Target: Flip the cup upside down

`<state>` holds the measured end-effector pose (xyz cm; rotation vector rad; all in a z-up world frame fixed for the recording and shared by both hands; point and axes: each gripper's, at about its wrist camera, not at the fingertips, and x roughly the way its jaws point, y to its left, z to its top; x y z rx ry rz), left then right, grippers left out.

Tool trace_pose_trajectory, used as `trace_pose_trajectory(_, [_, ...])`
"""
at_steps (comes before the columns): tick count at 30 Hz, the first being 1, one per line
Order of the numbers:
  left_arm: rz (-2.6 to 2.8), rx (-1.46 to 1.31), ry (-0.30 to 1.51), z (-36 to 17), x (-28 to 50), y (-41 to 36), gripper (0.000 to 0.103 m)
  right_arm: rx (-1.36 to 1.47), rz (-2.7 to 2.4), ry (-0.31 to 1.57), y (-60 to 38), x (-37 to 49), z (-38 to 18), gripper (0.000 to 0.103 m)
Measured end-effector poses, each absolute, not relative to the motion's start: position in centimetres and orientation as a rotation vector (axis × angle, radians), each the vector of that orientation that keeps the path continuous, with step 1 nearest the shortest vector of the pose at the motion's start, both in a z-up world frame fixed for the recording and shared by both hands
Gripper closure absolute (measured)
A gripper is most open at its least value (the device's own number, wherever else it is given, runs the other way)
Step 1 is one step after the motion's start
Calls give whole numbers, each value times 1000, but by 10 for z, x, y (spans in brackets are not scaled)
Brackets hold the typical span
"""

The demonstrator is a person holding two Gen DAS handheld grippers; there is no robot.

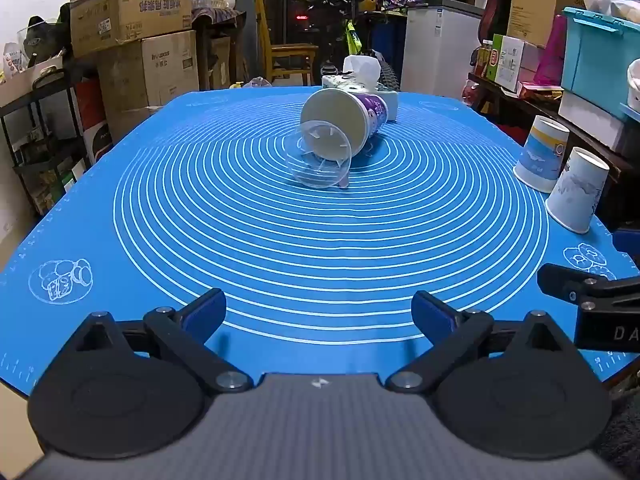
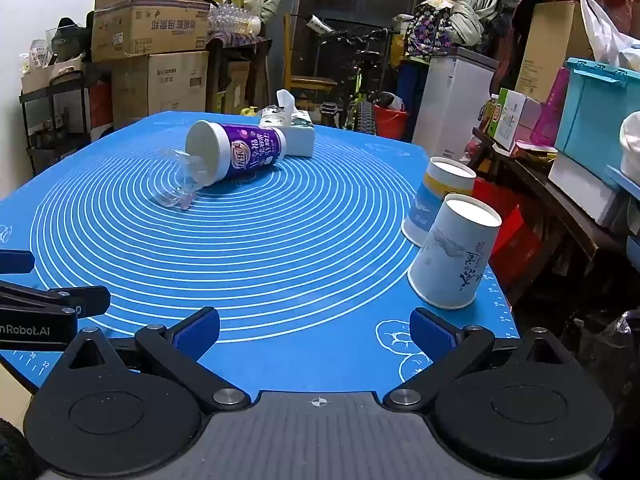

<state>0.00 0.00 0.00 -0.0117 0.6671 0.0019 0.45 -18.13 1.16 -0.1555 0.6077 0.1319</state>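
A purple and white cup (image 1: 352,118) lies on its side near the middle of the blue mat (image 1: 280,248), base toward me, with a clear plastic cup (image 1: 318,160) on its side against it. Both also show in the right wrist view: the purple cup (image 2: 240,150) and the clear cup (image 2: 178,184). Two pale blue paper cups (image 2: 454,252) (image 2: 438,196) stand upside down at the mat's right edge; they also show in the left wrist view (image 1: 576,190) (image 1: 542,154). My left gripper (image 1: 319,316) and right gripper (image 2: 315,332) are open and empty near the front edge.
A tissue box (image 1: 360,80) sits behind the purple cup. Cardboard boxes (image 1: 132,12) and shelves stand left of the table. A white fridge (image 1: 440,48) and a teal bin (image 1: 596,56) stand right. Each gripper's side shows in the other's view.
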Motion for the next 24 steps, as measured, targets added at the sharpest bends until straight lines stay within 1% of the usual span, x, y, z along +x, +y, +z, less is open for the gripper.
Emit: trace_pose_trajectory(24, [-2, 1, 664, 0, 0, -6, 5, -156, 143, 622, -183, 8, 8, 2])
